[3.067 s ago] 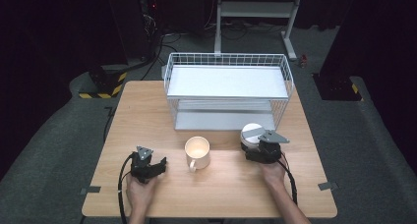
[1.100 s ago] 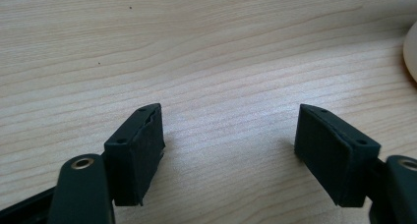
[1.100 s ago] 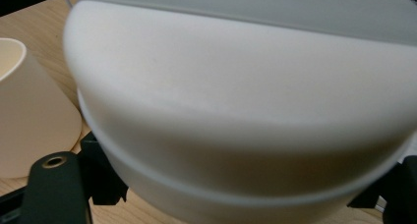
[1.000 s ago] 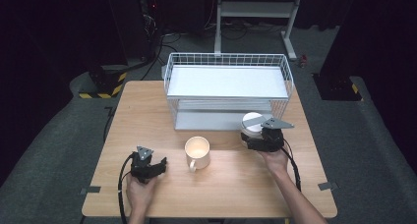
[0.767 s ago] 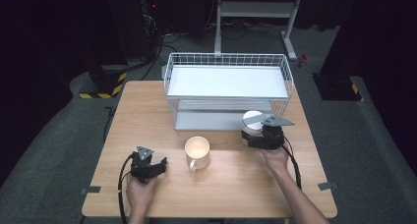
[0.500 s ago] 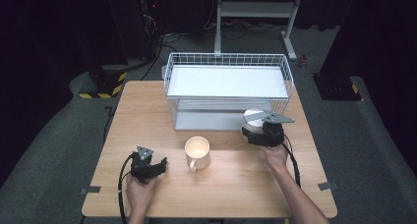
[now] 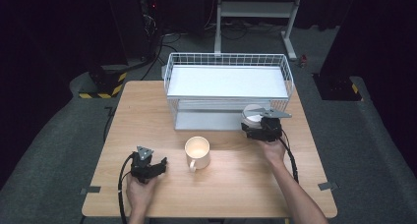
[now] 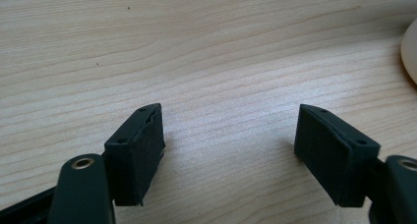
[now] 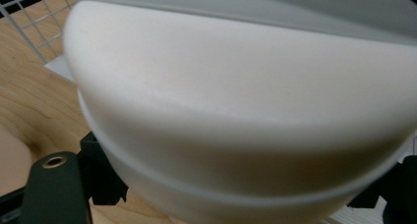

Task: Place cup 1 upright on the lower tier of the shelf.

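Right gripper (image 7: 255, 127) is clamped on a white bowl (image 7: 252, 114) at the wire rack's (image 7: 226, 89) front corner; it could clip the wire there. Left gripper (image 7: 156, 166) rests with jaws apart, near the mug (image 7: 197, 152).

Bright overhead light on the table (image 7: 246, 180), dark surroundings; right gripper view blurred.
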